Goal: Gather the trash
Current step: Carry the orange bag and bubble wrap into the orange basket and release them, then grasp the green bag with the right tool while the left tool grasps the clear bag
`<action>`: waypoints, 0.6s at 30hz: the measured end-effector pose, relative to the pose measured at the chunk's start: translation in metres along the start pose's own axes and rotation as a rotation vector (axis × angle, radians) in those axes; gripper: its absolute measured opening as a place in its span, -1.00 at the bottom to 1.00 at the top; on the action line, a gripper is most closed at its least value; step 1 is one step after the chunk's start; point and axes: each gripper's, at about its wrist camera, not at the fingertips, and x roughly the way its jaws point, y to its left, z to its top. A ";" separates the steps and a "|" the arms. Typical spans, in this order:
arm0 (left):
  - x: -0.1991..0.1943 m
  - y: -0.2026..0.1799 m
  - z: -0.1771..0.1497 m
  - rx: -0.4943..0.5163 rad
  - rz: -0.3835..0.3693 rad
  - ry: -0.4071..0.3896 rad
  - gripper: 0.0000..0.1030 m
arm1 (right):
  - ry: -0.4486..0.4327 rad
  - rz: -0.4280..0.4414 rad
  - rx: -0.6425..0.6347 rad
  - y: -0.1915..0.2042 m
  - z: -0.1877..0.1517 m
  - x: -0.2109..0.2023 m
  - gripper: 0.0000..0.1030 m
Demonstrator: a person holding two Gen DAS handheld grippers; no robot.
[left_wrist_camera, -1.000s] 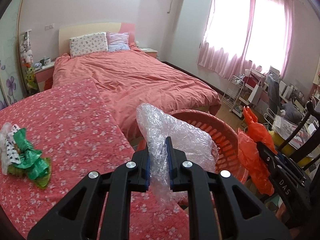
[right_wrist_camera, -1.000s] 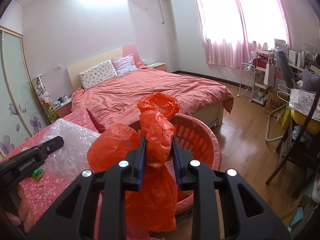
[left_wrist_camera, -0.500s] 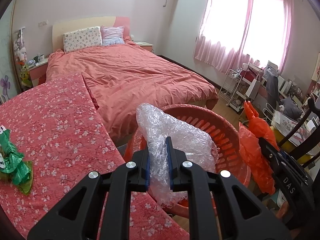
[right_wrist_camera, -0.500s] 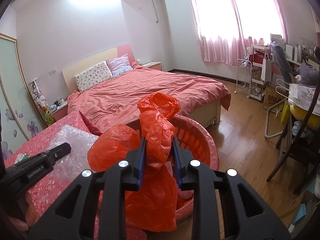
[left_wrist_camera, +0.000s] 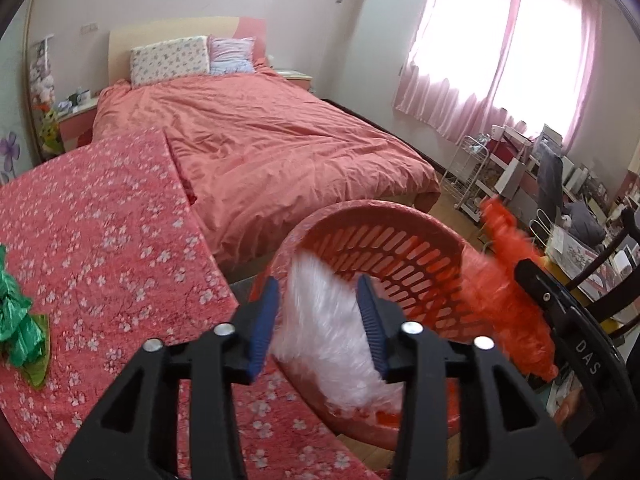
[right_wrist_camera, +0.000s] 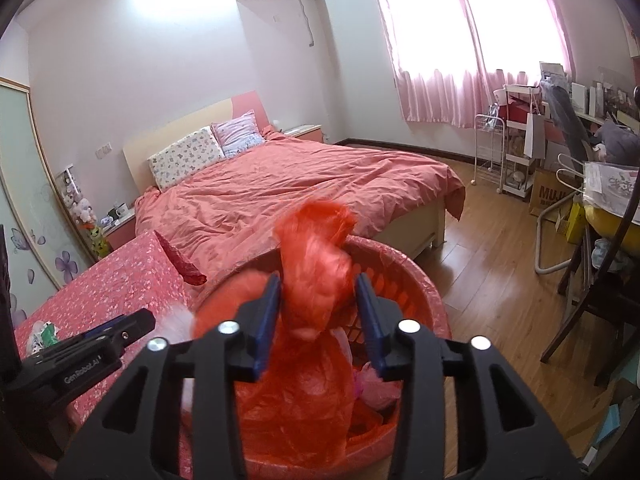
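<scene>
A big bed [left_wrist_camera: 260, 152] with a salmon-pink cover stood behind the round red plastic basket [left_wrist_camera: 384, 240] with slotted walls. A desk [left_wrist_camera: 100, 240] under a red cloth with small white flowers stood just beside the basket, on its left in the left wrist view. Pink curtains [right_wrist_camera: 460, 60] hung at the bright window, far behind the basket.

An orange-red plastic bag [right_wrist_camera: 316, 280] hung blurred over the basket. Its lower part already reached down inside the basket. The right tool [right_wrist_camera: 316, 308] was above the basket, and its jaws were opening. The bag was between the blue pads [right_wrist_camera: 266, 320], but they no longer squeezed it.

A clear wad of bubble wrap [left_wrist_camera: 328, 332], also blurred, was at the near side of the basket, over its rim. The left tool [left_wrist_camera: 318, 320] was there too, and its jaws were opening. The wrap was between them, with a gap on each side, so it was let go.

A crumpled green plastic wrapper [left_wrist_camera: 20, 320] lay on the desk, well apart from the basket. Some pink trash [right_wrist_camera: 376, 384] lay inside the basket, too small to tell what it was.
</scene>
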 end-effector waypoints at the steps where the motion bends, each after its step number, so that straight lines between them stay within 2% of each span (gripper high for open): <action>1: 0.000 0.002 -0.001 -0.001 0.007 0.003 -0.14 | 0.001 -0.004 -0.001 -0.001 -0.001 0.001 -0.14; 8: -0.016 0.024 -0.008 0.003 0.083 -0.012 -0.01 | 0.006 -0.036 -0.033 0.002 -0.011 -0.001 0.18; 12: -0.036 0.042 -0.014 0.020 0.150 -0.040 0.01 | 0.000 -0.051 -0.061 0.009 -0.016 -0.004 0.35; 18: -0.064 0.088 -0.015 -0.023 0.230 -0.070 0.05 | -0.001 -0.039 -0.095 0.034 -0.017 -0.007 0.44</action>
